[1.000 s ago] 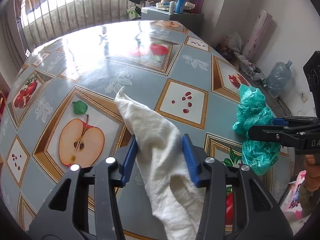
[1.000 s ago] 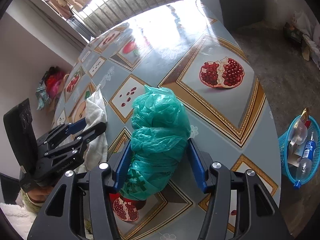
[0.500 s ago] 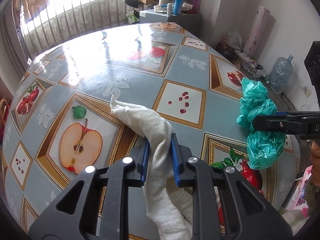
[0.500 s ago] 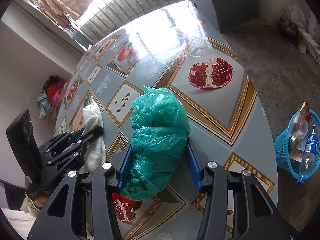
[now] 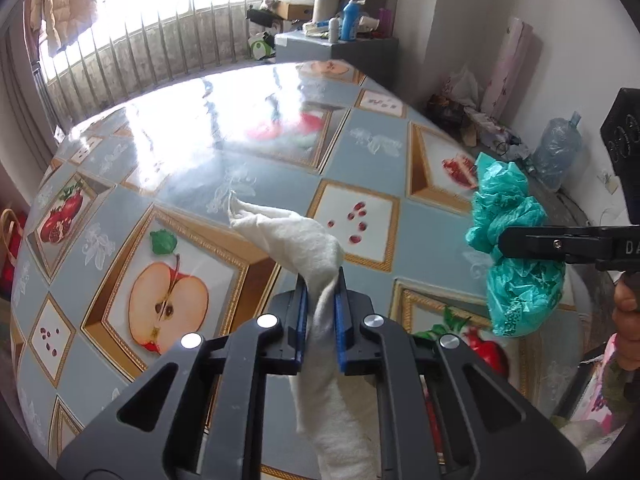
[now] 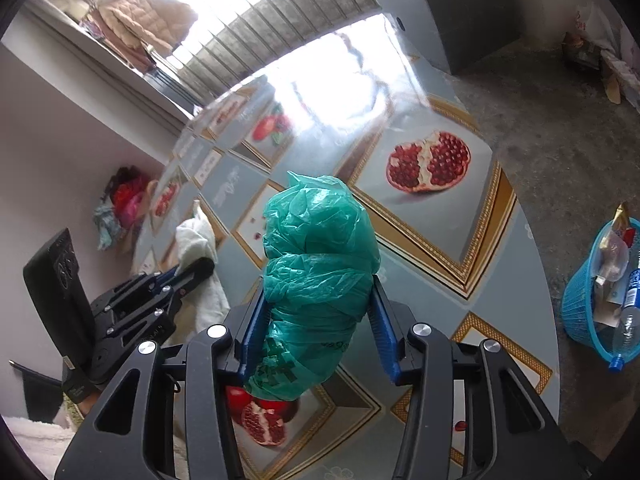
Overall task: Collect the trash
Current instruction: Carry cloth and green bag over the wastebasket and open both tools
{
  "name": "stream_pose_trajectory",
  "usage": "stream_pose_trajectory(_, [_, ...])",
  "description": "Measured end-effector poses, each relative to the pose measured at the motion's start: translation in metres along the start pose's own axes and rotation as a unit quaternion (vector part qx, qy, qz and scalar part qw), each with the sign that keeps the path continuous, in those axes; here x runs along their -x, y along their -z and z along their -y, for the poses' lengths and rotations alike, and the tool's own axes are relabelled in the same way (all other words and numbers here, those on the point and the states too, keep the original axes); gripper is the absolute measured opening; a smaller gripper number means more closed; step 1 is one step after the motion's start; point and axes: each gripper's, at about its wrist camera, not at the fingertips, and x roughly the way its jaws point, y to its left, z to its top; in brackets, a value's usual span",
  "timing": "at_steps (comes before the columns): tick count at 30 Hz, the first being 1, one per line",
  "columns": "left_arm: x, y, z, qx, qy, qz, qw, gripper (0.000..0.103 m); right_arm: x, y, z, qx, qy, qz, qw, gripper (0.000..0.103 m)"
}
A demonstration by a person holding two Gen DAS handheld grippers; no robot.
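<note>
One white cloth (image 5: 296,236), one green bag (image 6: 320,264), one blue basket (image 6: 580,312)

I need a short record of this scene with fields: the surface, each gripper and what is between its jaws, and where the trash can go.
surface: table with a fruit-print cover
left gripper: jaws closing, pressed on the white cloth
right gripper: jaws pressed on the green plastic bag
bag position: near the table edge, to the right of the cloth
trash place: blue basket on the floor, already holding bottles and wrappers
</note>
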Motion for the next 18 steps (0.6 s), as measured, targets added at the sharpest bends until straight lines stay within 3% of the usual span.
stream_pose_trajectory(5, [0.014,-0.026,0.022,-0.025,0.036,0.023,0.9988,0.009,0.044,0.0,0.014,-0.012,-0.018,0.067,0.998,0.046])
stream_pose_trajectory(9, [0.021,-0.059,0.063,-0.056,0.097,0.042,0.9928,0.009,0.093,0.005,0.051,-0.046,0.005,0.126,0.991,0.046])
stream_pose_trajectory(13, [0.018,-0.092,0.118,-0.093,0.165,0.047,0.9807,0.009,0.155,0.021,0.105,-0.095,0.069,0.19,0.975,0.046])
stream_pose_trajectory(18, [-0.015,-0.116,0.21,-0.155,0.232,0.0,0.9603,0.009,0.212,0.056,0.176,-0.153,0.203,0.233,0.939,0.046])
